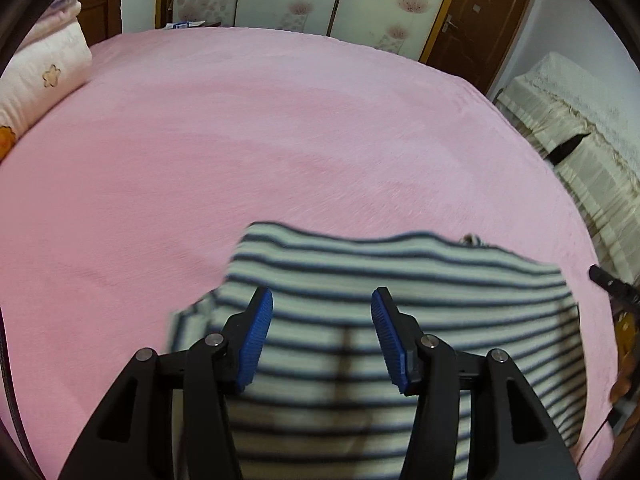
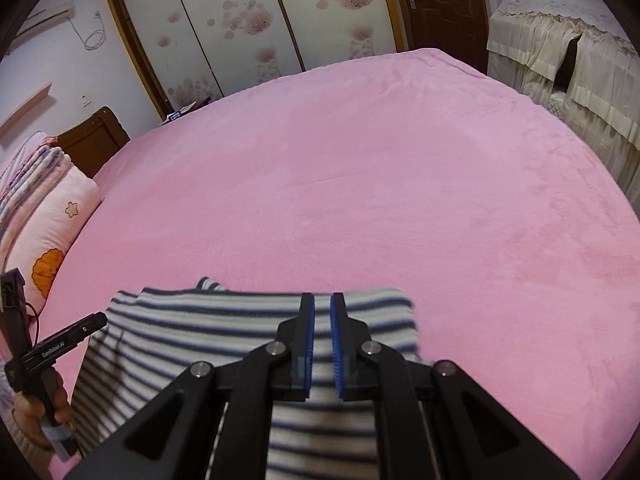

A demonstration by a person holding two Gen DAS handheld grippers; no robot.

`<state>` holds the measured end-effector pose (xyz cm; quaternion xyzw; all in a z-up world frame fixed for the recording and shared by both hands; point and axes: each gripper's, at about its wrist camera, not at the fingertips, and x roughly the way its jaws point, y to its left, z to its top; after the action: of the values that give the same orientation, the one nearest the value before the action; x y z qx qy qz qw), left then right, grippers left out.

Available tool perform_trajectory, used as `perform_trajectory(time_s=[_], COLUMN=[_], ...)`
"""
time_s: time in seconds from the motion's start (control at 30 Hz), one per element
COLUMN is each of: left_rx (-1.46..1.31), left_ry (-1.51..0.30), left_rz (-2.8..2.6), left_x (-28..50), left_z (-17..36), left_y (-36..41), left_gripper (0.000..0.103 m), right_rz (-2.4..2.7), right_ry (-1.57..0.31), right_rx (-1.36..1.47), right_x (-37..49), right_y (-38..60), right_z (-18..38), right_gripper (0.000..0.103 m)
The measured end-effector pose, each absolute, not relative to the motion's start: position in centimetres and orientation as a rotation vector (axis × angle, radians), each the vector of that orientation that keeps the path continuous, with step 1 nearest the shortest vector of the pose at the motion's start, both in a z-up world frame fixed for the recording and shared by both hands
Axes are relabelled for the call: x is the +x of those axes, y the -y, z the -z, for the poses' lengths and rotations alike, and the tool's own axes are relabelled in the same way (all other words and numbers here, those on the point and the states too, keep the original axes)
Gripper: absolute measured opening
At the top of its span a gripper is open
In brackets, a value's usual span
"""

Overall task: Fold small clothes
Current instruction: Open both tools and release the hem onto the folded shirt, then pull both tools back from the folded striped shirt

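now both grippers angle down over the striped garment (image 1: 360,280).

A home bedroom is shown. A wide bed (image 2: 360,184) is covered in pink plush, with pillows (image 2: 52,232) stacked against a wooden headboard (image 2: 94,142). Floral sliding wardrobe doors (image 2: 240,24) and a brown door (image 1: 476,20) are seen behind.

The striped garment (image 1: 360,276) looks like soft knit cloth; the bed (image 1: 280,140) cover is matt pink fleece, the door (image 2: 436,4) glossy wood.

The striped garment (image 1: 360,280) is motion-blurred; its near part is hidden behind the fingers (image 1: 256,336).
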<state>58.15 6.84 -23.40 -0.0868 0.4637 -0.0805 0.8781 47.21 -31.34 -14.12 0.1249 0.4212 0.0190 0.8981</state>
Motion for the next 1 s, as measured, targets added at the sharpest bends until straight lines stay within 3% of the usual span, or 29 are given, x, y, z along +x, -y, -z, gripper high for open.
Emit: perform_trajectory(time_s=[0.33,0.77,1.0], left_rx=[-0.120,-0.149,-0.073], left_ry=[-0.971,-1.038,-1.003], left_rz=[0.187,-0.050,-0.078], left_x=[50.1,41.0,37.9], left_z=[21.5,28.1,28.9], left_y=[-7.0,-11.5,-11.6], left_gripper=[0.057,0.061,0.061], right_rz=[-0.106,0.000,0.024], right_ry=[-0.929,-1.087,-1.097], right_rx=[0.267,0.210,0.219], right_x=[39.5,31.7,29.4], right_y=[29.4,28.7,30.3], right_z=[13.7,20.8,22.6], right_gripper=[0.008,0.008,0.001])
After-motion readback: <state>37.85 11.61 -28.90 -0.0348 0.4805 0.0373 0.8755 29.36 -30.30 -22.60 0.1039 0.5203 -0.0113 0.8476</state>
